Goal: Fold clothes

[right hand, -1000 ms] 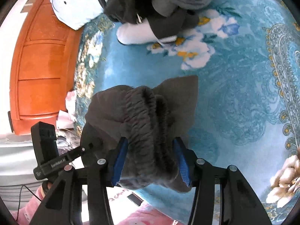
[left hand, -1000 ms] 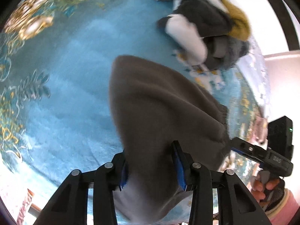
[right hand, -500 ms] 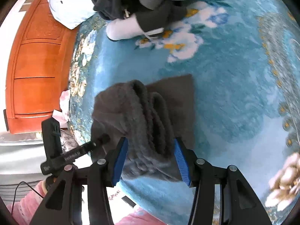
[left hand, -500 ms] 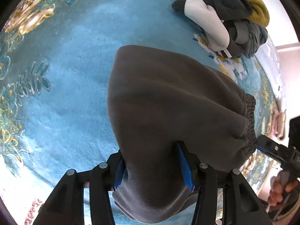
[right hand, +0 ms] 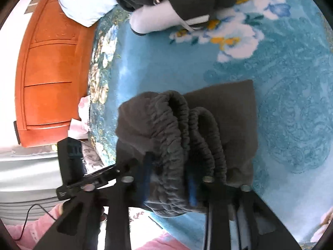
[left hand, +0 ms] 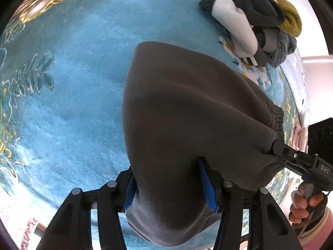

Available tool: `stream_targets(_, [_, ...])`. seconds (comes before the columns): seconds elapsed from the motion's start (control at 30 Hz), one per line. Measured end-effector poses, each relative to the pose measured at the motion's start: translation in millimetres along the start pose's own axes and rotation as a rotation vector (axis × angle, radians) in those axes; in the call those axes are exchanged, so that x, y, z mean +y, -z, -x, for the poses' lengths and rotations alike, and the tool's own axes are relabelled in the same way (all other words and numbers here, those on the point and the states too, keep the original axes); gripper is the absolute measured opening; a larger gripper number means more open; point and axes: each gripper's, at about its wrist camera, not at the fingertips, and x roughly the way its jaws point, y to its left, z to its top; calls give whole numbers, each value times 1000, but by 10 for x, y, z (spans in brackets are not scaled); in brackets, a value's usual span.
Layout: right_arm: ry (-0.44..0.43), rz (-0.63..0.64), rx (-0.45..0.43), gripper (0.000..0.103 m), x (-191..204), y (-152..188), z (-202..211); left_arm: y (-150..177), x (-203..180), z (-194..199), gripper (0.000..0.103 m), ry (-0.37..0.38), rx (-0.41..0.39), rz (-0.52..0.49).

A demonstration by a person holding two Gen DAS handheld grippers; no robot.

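A dark grey fleece garment (left hand: 187,114) with a gathered elastic waistband (right hand: 177,137) is held folded above the blue floral bedspread (left hand: 72,83). My left gripper (left hand: 169,184) is shut on its plain end, cloth filling the gap between the blue pads. My right gripper (right hand: 169,183) is shut on the bunched waistband. The right gripper also shows in the left wrist view (left hand: 295,158), at the garment's right edge. The left gripper also shows in the right wrist view (right hand: 100,179), at lower left. The garment's far flat layer (right hand: 233,104) rests on the bedspread.
A pile of unfolded clothes (left hand: 254,20), dark grey, white and mustard, lies at the far side of the bed. An orange wooden headboard (right hand: 47,73) and a white pillow (right hand: 83,6) are to the left in the right wrist view. The bed edge runs near both grippers.
Both grippers have lowered toward the bedspread with the garment. The garment has spread wider between them and its far layer now lies on the bed.
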Motion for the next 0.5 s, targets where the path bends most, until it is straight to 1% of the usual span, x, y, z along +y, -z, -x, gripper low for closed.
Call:
stream_targets(0.1, [-50, 15, -24, 17, 105, 82, 178, 26, -205, 95, 56, 45, -20, -50])
stream_targets(0.17, [-87, 43, -79, 15, 228, 170, 418, 17, -381, 116, 60, 66, -44, -98])
stream_targets(0.2, [-92, 50, -110, 15, 252, 228, 538, 19, -417, 95, 61, 56, -40, -110])
stream_targets(0.23, [-71, 35, -119, 15, 200, 271, 572, 18, -442, 58, 61, 40, -33, -118])
stream_targets(0.27, [-50, 20, -127, 15, 149, 313, 605, 3, -431, -33, 61, 8, -11, -112])
stream_targets(0.3, [-28, -1, -127, 15, 79, 341, 591, -10, -409, -120, 61, -21, 9, -104])
stream_targets(0.37, [18, -66, -91, 15, -137, 341, 373, -27, -284, -253, 63, -53, 34, -72])
stream_targets(0.43, [64, -131, -55, 15, -353, 340, 156, -33, -140, -304, 64, -28, 55, -16])
stream_targets(0.47, [75, -161, -47, 16, -430, 338, 77, -29, -74, -279, 64, -5, 51, 17])
stream_targets(0.5, [61, -179, -58, 16, -438, 333, 66, -24, -14, -254, 64, 15, 47, 44])
